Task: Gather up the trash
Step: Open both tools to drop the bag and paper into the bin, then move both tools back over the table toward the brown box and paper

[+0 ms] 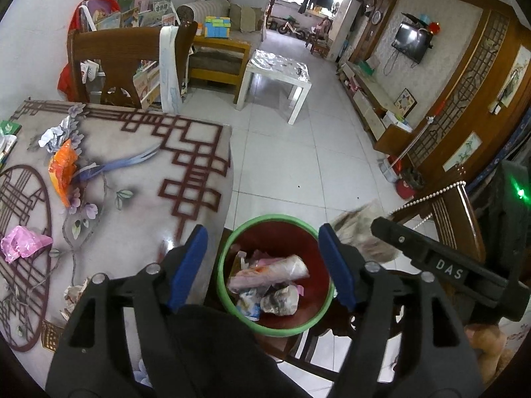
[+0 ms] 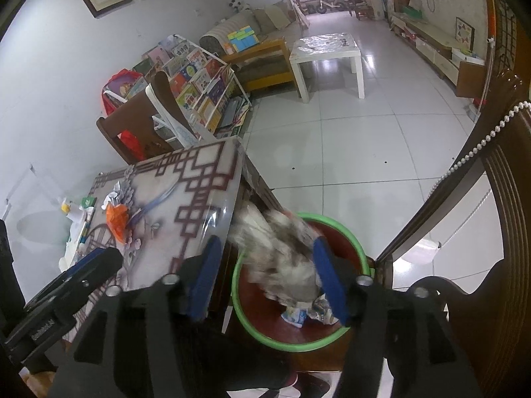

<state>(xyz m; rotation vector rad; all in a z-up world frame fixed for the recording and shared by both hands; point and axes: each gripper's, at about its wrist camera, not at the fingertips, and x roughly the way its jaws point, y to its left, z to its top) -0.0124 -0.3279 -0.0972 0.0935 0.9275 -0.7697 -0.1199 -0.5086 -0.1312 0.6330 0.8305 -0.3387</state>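
Around you lies a white-tiled living room with a patterned desk [image 1: 139,172] still carrying crumpled paper [image 1: 54,136], an orange wrapper [image 1: 63,169] and a pink bag [image 1: 21,243]. Your left claw [image 1: 262,262] gapes empty above the green-rimmed bin [image 1: 224,252]; your right claw [image 2: 265,275] stands open, a blurred paper wad [image 2: 282,252] between its fingers over the bin.

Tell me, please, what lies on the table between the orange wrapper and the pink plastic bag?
Nothing lies there. In the left wrist view, the table between the orange wrapper and the pink plastic bag shows only its printed pattern.
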